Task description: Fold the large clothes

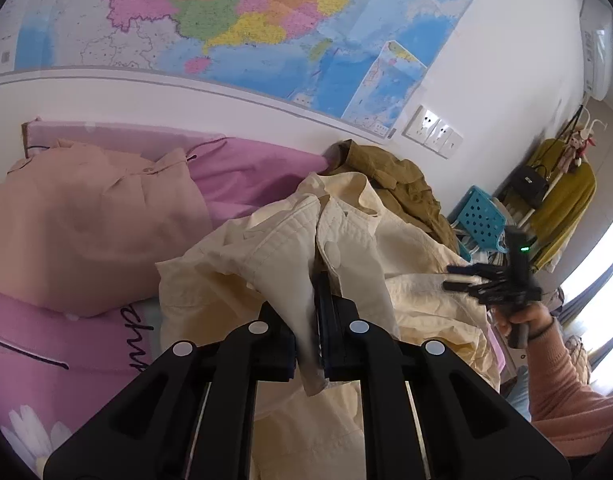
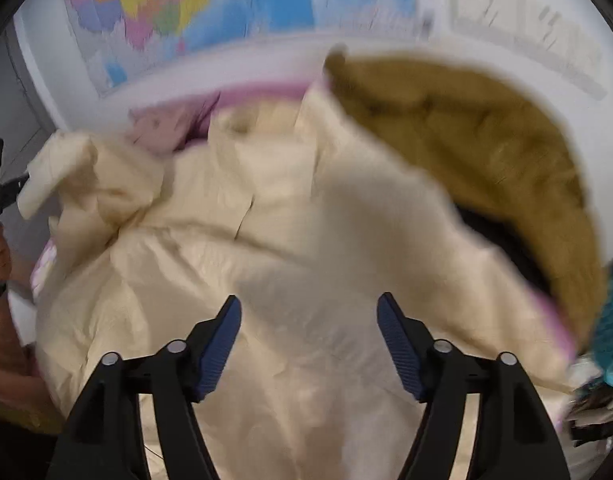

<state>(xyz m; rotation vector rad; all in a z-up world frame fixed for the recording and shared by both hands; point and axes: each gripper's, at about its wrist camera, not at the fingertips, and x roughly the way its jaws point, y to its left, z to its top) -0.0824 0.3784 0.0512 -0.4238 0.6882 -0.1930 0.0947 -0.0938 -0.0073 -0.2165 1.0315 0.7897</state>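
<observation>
Cream jacket [image 1: 290, 248] lies crumpled on the pink bed [image 1: 66, 360], against the olive garment [image 1: 402, 184]. Left gripper [image 1: 312, 320] is clamped on a raised fold. Right gripper [image 2: 308, 340], jaws wide and empty, hangs directly above the jacket's body, nearer the free cloth.

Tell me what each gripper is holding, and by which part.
Left gripper pinches a fold of the cream shirt. Right gripper is open, holding nothing.

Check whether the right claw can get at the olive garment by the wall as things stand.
Probably yes: the right claw is open and empty above the cream jacket, and the olive garment lies uncovered on top, beyond it.
</observation>
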